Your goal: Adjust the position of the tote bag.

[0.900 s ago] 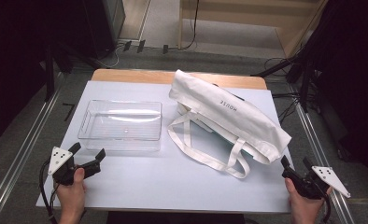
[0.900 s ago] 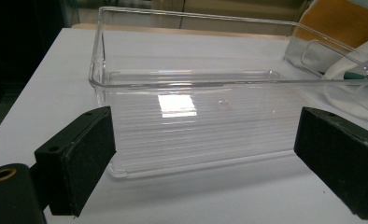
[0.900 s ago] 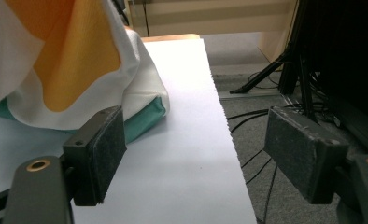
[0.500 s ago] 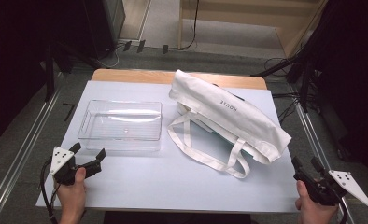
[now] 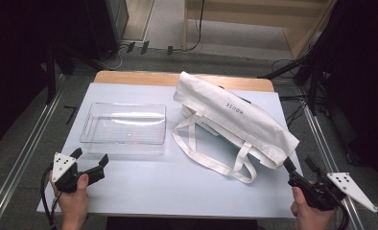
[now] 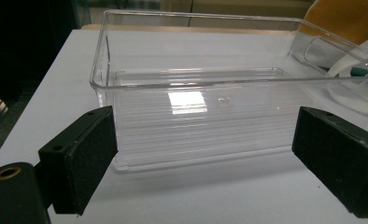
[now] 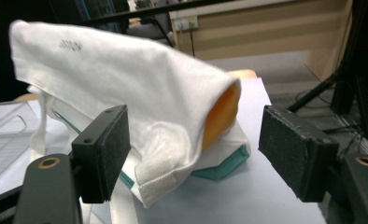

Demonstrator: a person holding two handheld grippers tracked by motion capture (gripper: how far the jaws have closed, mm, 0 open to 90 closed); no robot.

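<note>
Progress nil: high view, tote bag (image 5: pixel 235 115) lies full, right of the empty clear bin (image 5: pixel 124 128); left gripper (image 5: pixel 87 161) and right gripper (image 5: pixel 297 166) hang spread near the table's front edge. Left gripper view: bin bare inside. Right gripper view: jaws wide, bag mouth shows something orange (image 7: pixel 222 112) and teal (image 7: pixel 222 165) inside, nothing unpacked.

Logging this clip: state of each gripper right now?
Left gripper: open, holding nothing, facing the clear plastic bin.
Right gripper: open, holding nothing, facing the white tote bag.
</note>
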